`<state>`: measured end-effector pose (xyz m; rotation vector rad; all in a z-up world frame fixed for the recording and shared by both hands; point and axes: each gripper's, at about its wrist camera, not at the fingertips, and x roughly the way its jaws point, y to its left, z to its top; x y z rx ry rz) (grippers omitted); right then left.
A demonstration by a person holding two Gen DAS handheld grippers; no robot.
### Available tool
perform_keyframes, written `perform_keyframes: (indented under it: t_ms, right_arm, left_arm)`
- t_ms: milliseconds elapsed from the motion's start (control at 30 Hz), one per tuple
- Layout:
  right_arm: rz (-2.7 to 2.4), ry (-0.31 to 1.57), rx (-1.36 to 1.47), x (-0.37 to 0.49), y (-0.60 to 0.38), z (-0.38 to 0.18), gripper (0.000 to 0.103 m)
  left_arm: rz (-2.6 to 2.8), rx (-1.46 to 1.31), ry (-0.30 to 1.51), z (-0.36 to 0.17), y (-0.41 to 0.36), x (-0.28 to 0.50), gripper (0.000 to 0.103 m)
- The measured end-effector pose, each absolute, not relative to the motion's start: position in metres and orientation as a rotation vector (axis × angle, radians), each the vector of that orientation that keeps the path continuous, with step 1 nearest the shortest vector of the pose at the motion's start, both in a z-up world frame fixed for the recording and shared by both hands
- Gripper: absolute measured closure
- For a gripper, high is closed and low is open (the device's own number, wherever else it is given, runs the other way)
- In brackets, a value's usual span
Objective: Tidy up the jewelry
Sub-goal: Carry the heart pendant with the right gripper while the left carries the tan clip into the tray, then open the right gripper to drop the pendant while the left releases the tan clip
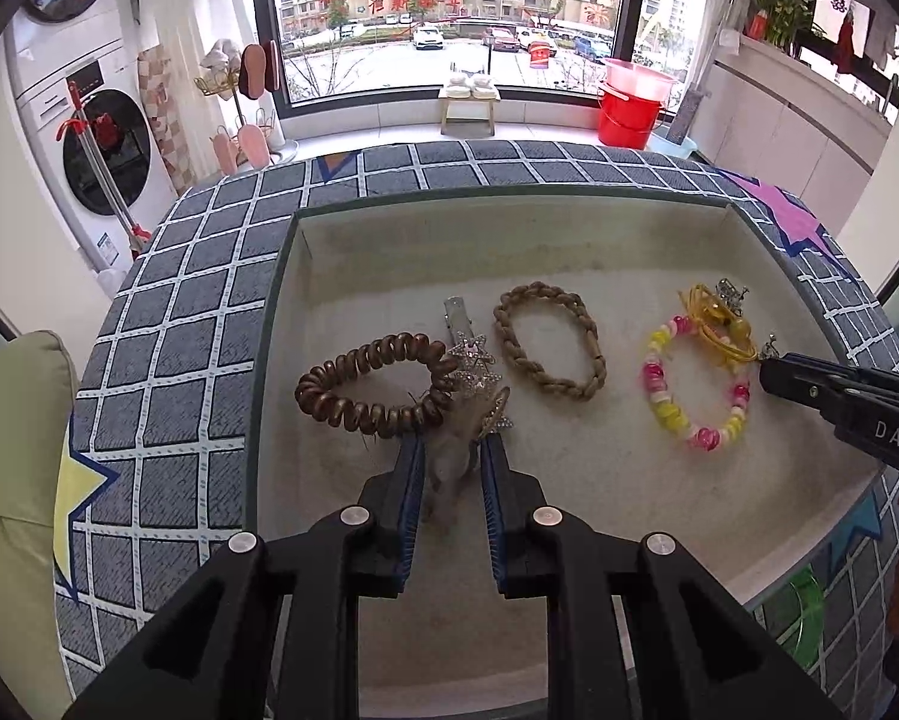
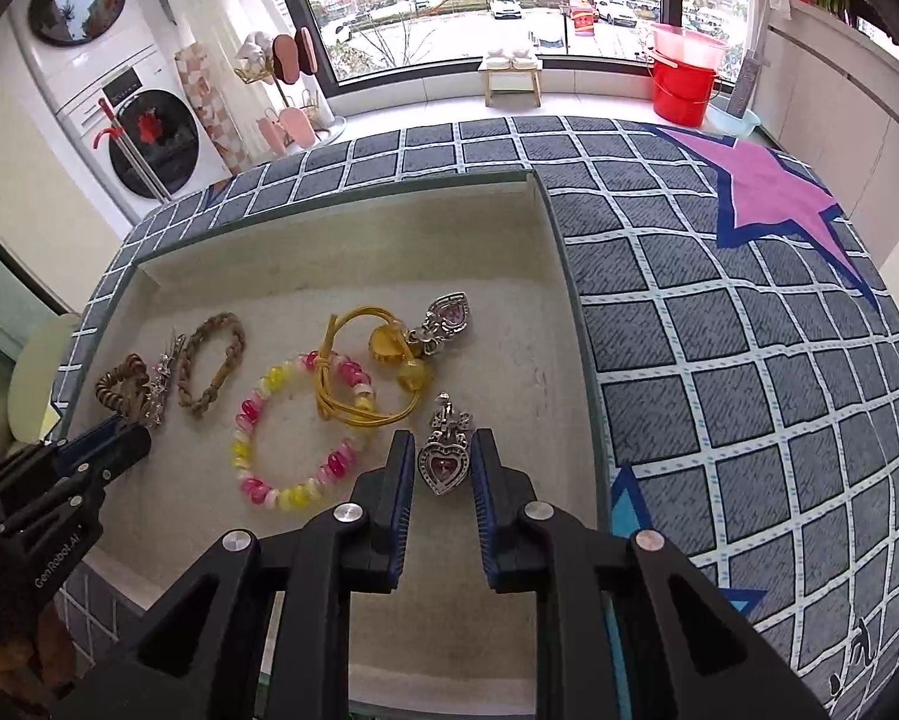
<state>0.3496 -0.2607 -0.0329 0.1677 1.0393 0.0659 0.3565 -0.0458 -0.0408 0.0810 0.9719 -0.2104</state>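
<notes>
Silver heart-shaped pendant [image 2: 445,463] sits loose between the right gripper's [image 2: 443,456] narrowly parted jaws, set down in the shallow beige tray [image 2: 353,228], while the left gripper [image 1: 449,456] pinches a feathery pale hair ornament [image 1: 449,468].

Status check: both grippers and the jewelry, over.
Left gripper shut on feather ornament. Right gripper open, fingers flanking heart pendant in tray. Coil hair tie, star clip crowd left gripper.
</notes>
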Motion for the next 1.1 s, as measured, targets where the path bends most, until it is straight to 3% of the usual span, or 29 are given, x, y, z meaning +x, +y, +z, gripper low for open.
perform_keyframes:
  t_ms: [33, 100, 333, 600, 833, 867, 900, 933, 1100]
  right_arm:
    - [0.071, 1.038, 0.168, 0.35, -0.261, -0.033, 0.069]
    - [0.075, 1.027, 0.162, 0.349, -0.258, -0.03, 0.04]
    - [0.105, 1.013, 0.183, 0.34, -0.25, -0.021, 0.039]
    - [0.125, 0.991, 0.228, 0.329, -0.253, -0.005, 0.026]
    - [0.131, 0.968, 0.245, 0.318, -0.258, 0.007, 0.024]
    - [0.13, 0.967, 0.25, 0.316, -0.259, 0.009, 0.024]
    - [0.129, 0.967, 0.255, 0.315, -0.26, 0.01, 0.024]
    - [0.128, 0.967, 0.259, 0.315, -0.261, 0.011, 0.024]
    - [0.113, 0.966, 0.251, 0.31, -0.264, 0.013, 0.023]
  left_arm:
    - [-0.212, 0.079, 0.973, -0.04, -0.046, 0.356, 0.07]
    - [-0.215, 0.074, 0.976, -0.04, -0.046, 0.355, 0.07]
    - [-0.218, 0.08, 0.959, -0.035, -0.046, 0.35, 0.07]
    - [-0.199, 0.093, 0.885, -0.016, -0.048, 0.34, 0.07]
    - [-0.183, 0.086, 0.849, 0.001, -0.045, 0.331, 0.07]
    - [-0.183, 0.083, 0.847, 0.002, -0.043, 0.329, 0.062]
    - [-0.18, 0.08, 0.847, 0.002, -0.043, 0.328, 0.044]
    - [-0.171, 0.076, 0.842, 0.003, -0.041, 0.327, 0.0]
    - [-0.145, 0.059, 0.791, 0.016, -0.033, 0.317, 0.0]
